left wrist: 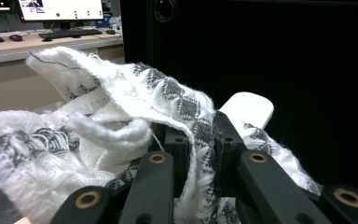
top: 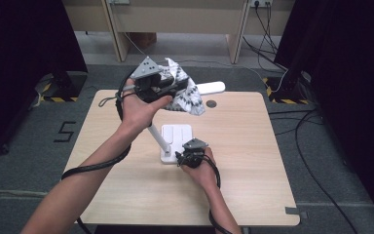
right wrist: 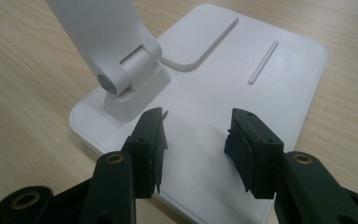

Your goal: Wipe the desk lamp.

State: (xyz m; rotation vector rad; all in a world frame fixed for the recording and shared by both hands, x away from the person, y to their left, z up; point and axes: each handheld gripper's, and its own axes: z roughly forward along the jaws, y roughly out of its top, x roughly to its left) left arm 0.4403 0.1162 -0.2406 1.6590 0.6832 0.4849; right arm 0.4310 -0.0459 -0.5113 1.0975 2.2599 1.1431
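A white desk lamp stands mid-table: flat base [top: 177, 132], slanted arm [top: 157, 136], long head [top: 213, 87] raised at the back. My left gripper [top: 177, 87], held high, is shut on a white cloth with a grey pattern [top: 191, 97], which hangs against the lamp head. In the left gripper view the cloth [left wrist: 121, 107] bunches between and over the jaws of the left gripper [left wrist: 198, 144], with the lamp head [left wrist: 249, 109] just beyond. My right gripper [top: 184, 155] is low at the base's near edge. Its jaws [right wrist: 196, 140] stand open over the base [right wrist: 242, 56], beside the arm's hinge [right wrist: 121, 79], gripping nothing.
The wooden table [top: 253, 161] has a small dark round hole [top: 211, 103] behind the lamp. Black curtains flank both sides and cables [top: 307, 122] lie on the floor to the right. A desk with a monitor [left wrist: 58, 9] is far behind.
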